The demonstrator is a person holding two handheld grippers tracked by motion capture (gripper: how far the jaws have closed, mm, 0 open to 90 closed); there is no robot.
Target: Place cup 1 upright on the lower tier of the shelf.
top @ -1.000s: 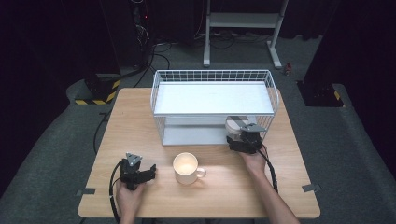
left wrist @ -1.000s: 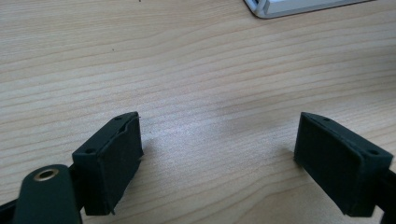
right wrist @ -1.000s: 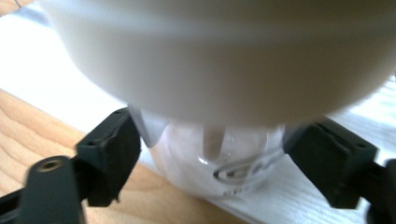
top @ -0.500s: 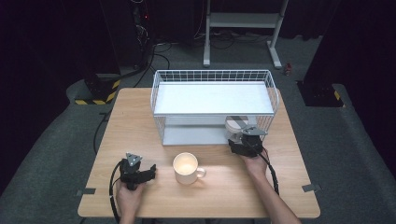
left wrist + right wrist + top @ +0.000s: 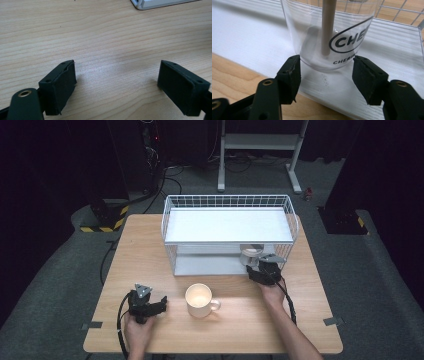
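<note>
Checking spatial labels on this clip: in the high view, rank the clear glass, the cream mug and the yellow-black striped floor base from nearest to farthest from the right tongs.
1. Clear glass, on the rack's lower shelf, at the right tongs.
2. Cream mug, table front, middle.
3. Yellow-black striped floor base, beyond the table's far left corner.

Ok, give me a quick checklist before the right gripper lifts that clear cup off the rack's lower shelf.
1. Cup between the jaws: ok. The right gripper straddles the base of the cup, and its jaws have just been closing.
2. Pads pressing the cup: cannot tell; both sit right at its wall.
3. Grip height: not ok, it is very low, at the base.
4. Cup upright on the shelf: ok.
5. Room under the upper shelf: cannot tell.
6. Left gripper out of the way: ok, open over bare table, apart from the mug.
</note>
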